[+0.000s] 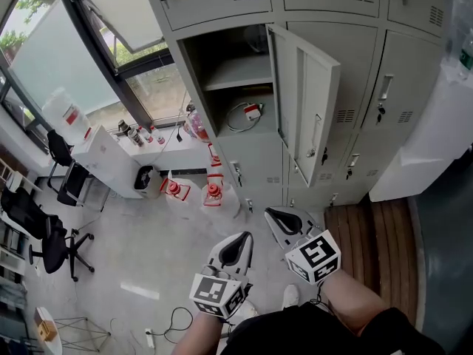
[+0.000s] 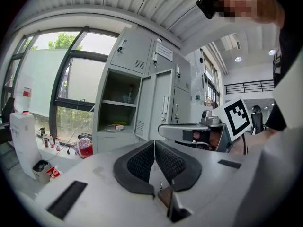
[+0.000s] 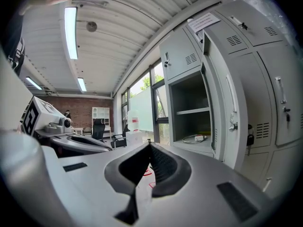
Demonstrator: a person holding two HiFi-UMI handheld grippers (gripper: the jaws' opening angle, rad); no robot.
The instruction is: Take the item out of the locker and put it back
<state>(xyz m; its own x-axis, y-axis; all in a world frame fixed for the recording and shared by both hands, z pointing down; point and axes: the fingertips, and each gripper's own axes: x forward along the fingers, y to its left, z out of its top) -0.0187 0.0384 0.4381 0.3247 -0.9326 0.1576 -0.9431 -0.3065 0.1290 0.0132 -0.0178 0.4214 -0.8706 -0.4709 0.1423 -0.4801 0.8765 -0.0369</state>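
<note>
Facing open locker (image 1: pixel 307 102): left gripper (image 1: pixel 238 244) and right gripper (image 1: pixel 284 219) clenched, empty; part one's jaws early, then approach level toward the shelved cable (image 1: pixel 242 115).

Two tongs (image 1: pixel 240 244) (image 1: pixel 277 217); one open locker (image 1: pixel 236 71); one cable (image 1: pixel 242 117).

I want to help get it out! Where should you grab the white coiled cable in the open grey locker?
Probably its small white-and-red block: it is chunkier than the thin loops of the white coiled cable. Come straight in through the open front, under the grey shelf.
</note>
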